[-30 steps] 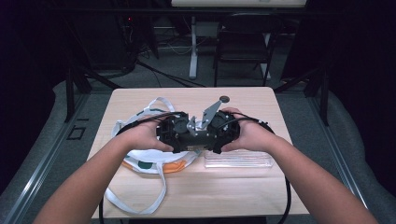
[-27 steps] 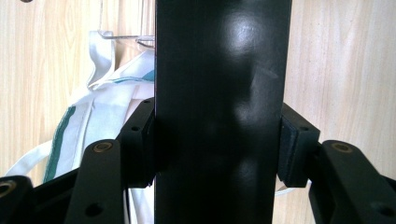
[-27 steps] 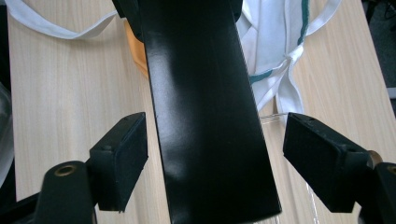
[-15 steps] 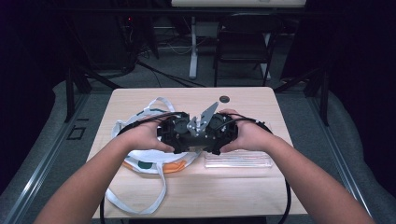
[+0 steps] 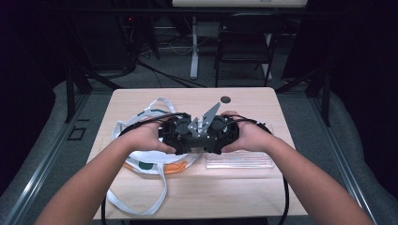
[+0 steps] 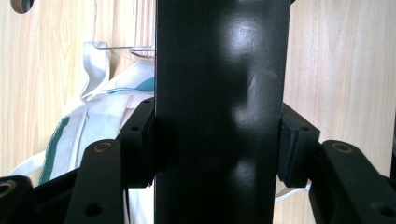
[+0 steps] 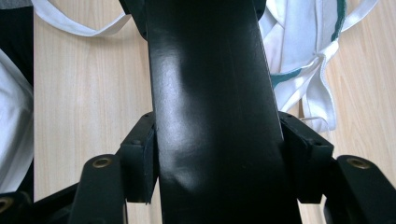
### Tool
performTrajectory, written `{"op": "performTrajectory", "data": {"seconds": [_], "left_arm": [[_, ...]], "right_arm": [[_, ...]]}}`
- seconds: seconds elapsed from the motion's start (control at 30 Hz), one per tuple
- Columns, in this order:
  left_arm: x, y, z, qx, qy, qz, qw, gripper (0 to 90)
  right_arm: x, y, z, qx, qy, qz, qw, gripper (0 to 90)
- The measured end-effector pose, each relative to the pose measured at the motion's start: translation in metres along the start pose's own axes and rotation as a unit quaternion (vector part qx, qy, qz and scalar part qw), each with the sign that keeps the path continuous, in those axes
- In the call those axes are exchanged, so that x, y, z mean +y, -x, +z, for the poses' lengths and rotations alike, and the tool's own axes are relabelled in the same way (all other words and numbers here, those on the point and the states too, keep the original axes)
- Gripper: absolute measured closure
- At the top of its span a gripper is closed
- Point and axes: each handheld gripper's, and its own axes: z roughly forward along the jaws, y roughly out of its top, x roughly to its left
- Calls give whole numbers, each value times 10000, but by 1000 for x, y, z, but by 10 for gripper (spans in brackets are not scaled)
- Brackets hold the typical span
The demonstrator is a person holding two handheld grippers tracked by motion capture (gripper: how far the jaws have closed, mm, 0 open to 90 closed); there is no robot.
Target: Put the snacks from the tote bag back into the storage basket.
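Two grippers meet over the middle of a light wooden table (image 5: 141, 197), whose near edge and right side lie bare. A white cloth bag (image 5: 155, 161) spreads at left, partly hidden under the left gripper (image 5: 176, 136). A clear flat case (image 5: 239, 161) lies just beside the right gripper (image 5: 225, 136). Each gripper's jaws clamp a broad black bar (image 6: 219, 112), cut off above and below; the right jaws have just been closing onto it.
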Motion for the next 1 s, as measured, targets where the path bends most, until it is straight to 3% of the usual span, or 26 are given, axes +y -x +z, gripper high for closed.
{"op": "performTrajectory", "data": {"seconds": [0.2, 0.23, 0.33, 0.5, 0.6, 0.7, 0.77, 0.8, 0.9, 1.0], "left_arm": [[1, 0, 1, 12, -24, 101, 9999, 423], [0, 1, 2, -51, 80, 13, 10000, 422], [-1, 1, 2, 6, 146, 32, 9999, 419], [-2, -1, 3, -89, 289, -76, 9995, 405], [-5, -3, 3, -173, 342, -191, 9991, 389], [-7, -4, 4, -140, 425, -160, 9989, 384], [-7, -4, 4, -129, 432, -184, 9988, 385], [-7, -4, 4, -140, 437, -199, 9987, 384], [-6, -4, 5, -134, 264, -346, 9990, 358], [-7, -4, 4, -138, 291, -372, 9988, 319]], "right_arm": [[-2, 0, 1, 55, -18, -75, 10000, 403], [-2, 0, 1, 40, -42, -114, 9999, 406], [-3, -1, 0, 82, -59, -102, 9999, 413], [-3, 0, -3, 52, -120, -204, 9997, 421], [-5, -1, -3, 56, -5, -119, 9999, 423], [-4, 0, -4, 47, -69, -167, 9998, 424], [-4, 2, -5, 90, -86, -187, 9997, 424], [-5, 0, -4, 48, 30, -53, 10000, 424], [-4, 0, -6, 75, -107, -129, 9998, 423], [-4, -1, -6, 75, 7, -72, 9999, 424]]}}
